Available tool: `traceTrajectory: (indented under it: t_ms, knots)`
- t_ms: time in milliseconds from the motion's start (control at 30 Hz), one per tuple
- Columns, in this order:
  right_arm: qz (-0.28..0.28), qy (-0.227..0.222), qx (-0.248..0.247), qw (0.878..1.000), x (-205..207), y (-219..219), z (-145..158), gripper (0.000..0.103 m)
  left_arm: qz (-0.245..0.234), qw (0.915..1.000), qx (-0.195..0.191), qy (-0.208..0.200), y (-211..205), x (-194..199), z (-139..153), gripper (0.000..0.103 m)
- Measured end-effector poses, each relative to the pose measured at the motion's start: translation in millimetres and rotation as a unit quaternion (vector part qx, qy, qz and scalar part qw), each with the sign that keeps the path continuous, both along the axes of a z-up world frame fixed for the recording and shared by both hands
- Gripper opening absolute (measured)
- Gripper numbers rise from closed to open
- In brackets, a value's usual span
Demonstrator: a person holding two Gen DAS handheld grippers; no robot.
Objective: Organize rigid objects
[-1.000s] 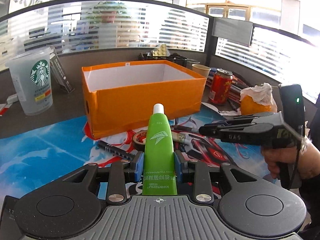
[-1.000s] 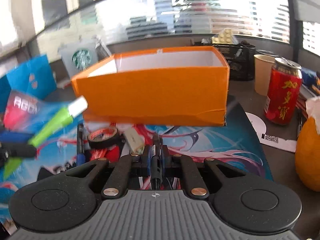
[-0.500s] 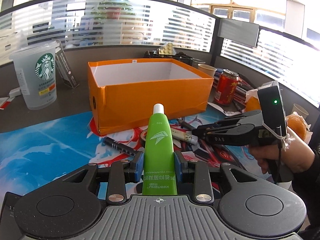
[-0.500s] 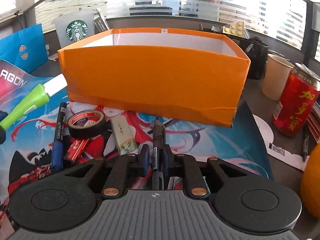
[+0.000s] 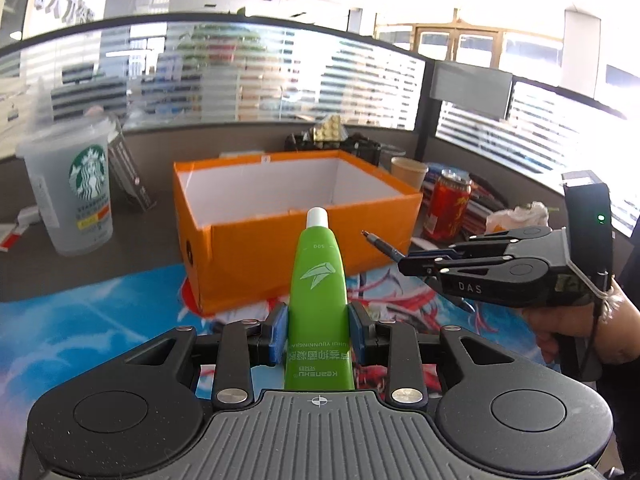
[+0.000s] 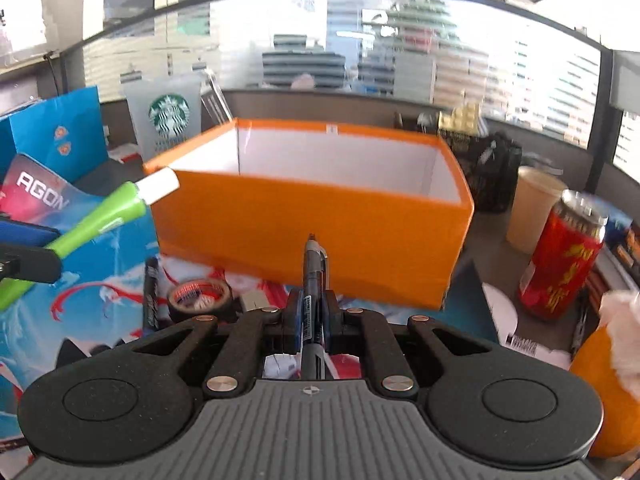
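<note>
My left gripper (image 5: 319, 330) is shut on a green tube (image 5: 319, 300) with a white cap, held in the air and pointing at the near wall of the orange box (image 5: 304, 248). The box is open on top, white inside, and looks bare within. My right gripper (image 6: 311, 316) is shut on a dark pen (image 6: 313, 280), its tip aimed at the orange box (image 6: 320, 232). In the left wrist view the right gripper (image 5: 404, 266) hangs at the right, the pen (image 5: 382, 244) sticking out toward the box. The green tube (image 6: 100, 224) shows at the left of the right wrist view.
On the printed mat (image 6: 72, 312) lie a tape roll (image 6: 199, 299) and a dark marker (image 6: 150, 300). A Starbucks cup (image 5: 74, 196) stands left of the box. A red can (image 6: 560, 260), a paper cup (image 6: 534, 208) and an orange fruit (image 6: 600, 392) stand to the right.
The right gripper has risen off the mat with the pen, whose tip now points at the box wall. The left gripper holds the green tube as before.
</note>
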State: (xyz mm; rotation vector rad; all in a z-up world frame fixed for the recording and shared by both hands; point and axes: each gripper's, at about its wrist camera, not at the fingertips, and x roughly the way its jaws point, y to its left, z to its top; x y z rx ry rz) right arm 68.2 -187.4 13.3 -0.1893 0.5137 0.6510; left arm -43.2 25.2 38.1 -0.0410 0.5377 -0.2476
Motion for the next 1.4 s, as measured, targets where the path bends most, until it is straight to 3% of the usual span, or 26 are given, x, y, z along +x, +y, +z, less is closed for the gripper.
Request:
traceTrajectory:
  t_ms: [733,1400]
  knots:
    - [0.024,-0.058,0.040,0.997,9,14,55,0.009,0.021,0.9986,0.002,-0.050,8,37,48,0.030]
    - [0.025,-0.069,0.068,0.995,71,30,76,0.009,0.021,0.9990,0.019,-0.036,1,123,60,0.030]
